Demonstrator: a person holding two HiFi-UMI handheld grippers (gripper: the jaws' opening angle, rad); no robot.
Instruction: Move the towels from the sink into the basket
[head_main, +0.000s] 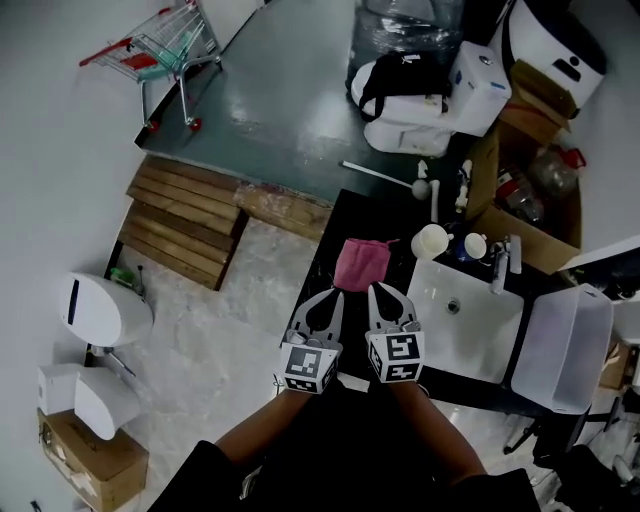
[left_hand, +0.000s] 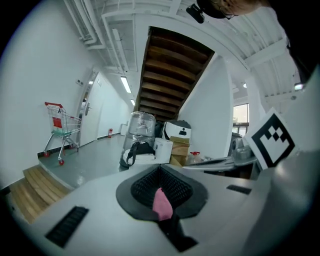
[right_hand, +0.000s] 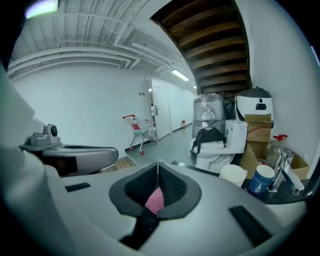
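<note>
Left gripper (head_main: 330, 300) and right gripper (head_main: 385, 300) each have their jaws clamped together on 1 pink towel (head_main: 360, 263), held side by side. The towel is just left of the sink (head_main: 470, 345), clear of the basin. The white basket (head_main: 565, 345), as judged, stands right of the sink. Recommended: carry the towel level across the sink, clear the tap (head_main: 500, 265), and release both grips only above the basket.

From the towel (head_main: 360, 264) to the basket (head_main: 565, 345) the way lies open, straight over the sink (head_main: 470, 340). Along the sink's far rim a white cup (head_main: 430, 241), a blue cup (head_main: 475, 245) and the tap (head_main: 500, 265) crowd that edge. A box (head_main: 520, 215) blocks the space behind them.
</note>
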